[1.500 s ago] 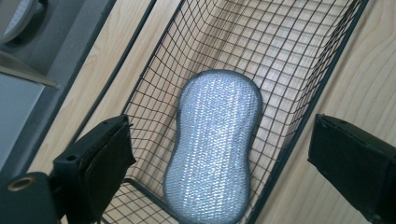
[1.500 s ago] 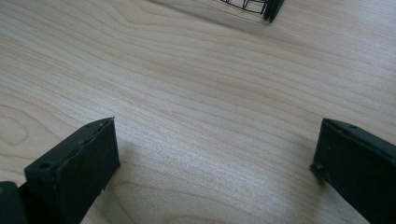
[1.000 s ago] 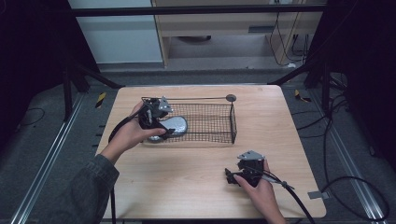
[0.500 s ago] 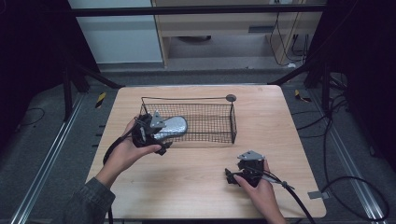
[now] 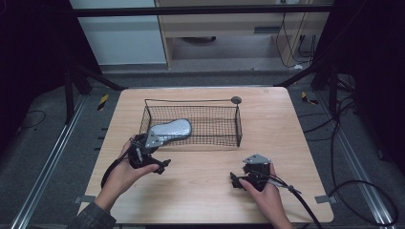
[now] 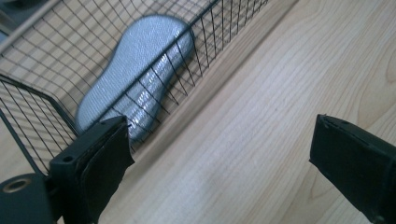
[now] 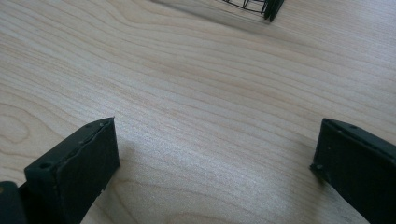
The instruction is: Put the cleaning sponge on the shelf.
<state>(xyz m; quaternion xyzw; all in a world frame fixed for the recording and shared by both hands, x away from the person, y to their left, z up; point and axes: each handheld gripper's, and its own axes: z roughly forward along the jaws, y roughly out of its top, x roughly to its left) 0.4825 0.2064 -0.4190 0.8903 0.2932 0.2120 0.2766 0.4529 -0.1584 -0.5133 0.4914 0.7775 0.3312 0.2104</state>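
A black wire basket (image 5: 193, 122) sits on the wooden table (image 5: 286, 129), toward its far half in the high view. Inside lies one item: a silver-grey, mesh-textured insole-shaped pad (image 5: 169, 131) (exact article cannot be confirmed). It rests in the basket's left end, against the near wall. Its long axis runs roughly from 8 o'clock to 2 o'clock in the high view, with the broader rounded end toward 2 o'clock. In the left gripper view the pad (image 6: 135, 81) shows through the basket's wire grid (image 6: 56, 51).

The left gripper (image 5: 160, 165) is held in the left hand (image 5: 125, 168) just outside the basket's near-left corner, at about 8 o'clock of the table, forearm entering from the bottom edge. Its jaws stand wide apart over bare wood, holding nothing.

The right gripper (image 5: 235, 180) is held in the right hand (image 5: 263, 188) at about 5 o'clock, well apart from the basket, low over the table. Its jaws are likewise spread and hold nothing, with the basket's corner (image 7: 261, 6) at the top of its view.
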